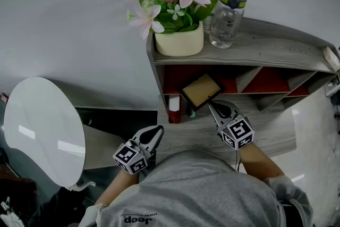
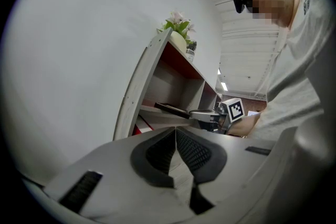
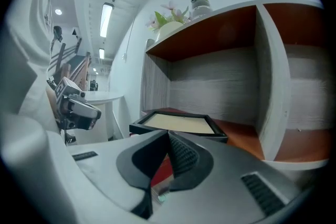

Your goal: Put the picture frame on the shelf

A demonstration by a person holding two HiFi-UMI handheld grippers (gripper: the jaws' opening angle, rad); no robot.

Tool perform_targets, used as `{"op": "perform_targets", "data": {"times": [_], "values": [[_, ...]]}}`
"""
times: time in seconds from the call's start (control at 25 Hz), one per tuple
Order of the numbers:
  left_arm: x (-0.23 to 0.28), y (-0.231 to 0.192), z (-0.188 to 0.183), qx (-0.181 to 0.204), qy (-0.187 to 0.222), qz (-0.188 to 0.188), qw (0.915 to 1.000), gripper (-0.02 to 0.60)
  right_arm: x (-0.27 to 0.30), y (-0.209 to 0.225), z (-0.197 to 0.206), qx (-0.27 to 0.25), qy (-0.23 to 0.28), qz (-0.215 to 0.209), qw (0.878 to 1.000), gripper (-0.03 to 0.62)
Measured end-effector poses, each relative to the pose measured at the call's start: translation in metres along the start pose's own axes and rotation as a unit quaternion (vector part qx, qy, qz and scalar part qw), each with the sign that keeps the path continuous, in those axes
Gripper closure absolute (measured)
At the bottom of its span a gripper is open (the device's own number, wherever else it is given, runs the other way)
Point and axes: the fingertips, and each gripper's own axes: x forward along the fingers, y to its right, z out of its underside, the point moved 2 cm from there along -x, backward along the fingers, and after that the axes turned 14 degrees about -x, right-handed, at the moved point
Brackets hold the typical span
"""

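The picture frame, black-edged with a tan panel, lies flat in the shelf's red-backed left compartment, one corner over the front edge. In the right gripper view the frame lies just beyond my jaws. My right gripper hovers at the frame's near right corner, shut with nothing between its pads. Lower left, in front of the desk board, my left gripper is shut and empty too. The left gripper view shows the frame edge-on, with the right gripper beside it.
A cream pot of pink flowers and a clear bottle stand on the shelf's top. A red and white box stands under the frame's left corner. A round white table is at the left.
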Motion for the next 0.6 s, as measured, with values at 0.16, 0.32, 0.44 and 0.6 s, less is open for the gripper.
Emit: {"op": "perform_targets", "data": {"times": [0.16, 0.32, 0.44, 0.6], "values": [[-0.001, -0.001, 0.0, -0.002, 0.001, -0.001, 1.0, 0.568, 0.005, -0.002, -0.002, -0.01, -0.001, -0.004, 1.0, 0.597], [-0.001, -0.002, 0.0, -0.002, -0.002, -0.001, 1.0, 0.568, 0.01, -0.005, -0.005, -0.012, -0.001, -0.01, 1.0, 0.597], [-0.002, -0.002, 0.0, -0.001, 0.0, -0.001, 1.0, 0.568, 0.014, -0.005, -0.007, -0.008, 0.0, -0.014, 1.0, 0.597], [-0.002, -0.003, -0.001, -0.004, 0.001, -0.001, 1.0, 0.568, 0.018, -0.006, -0.009, -0.009, 0.001, -0.018, 1.0, 0.597]]}}
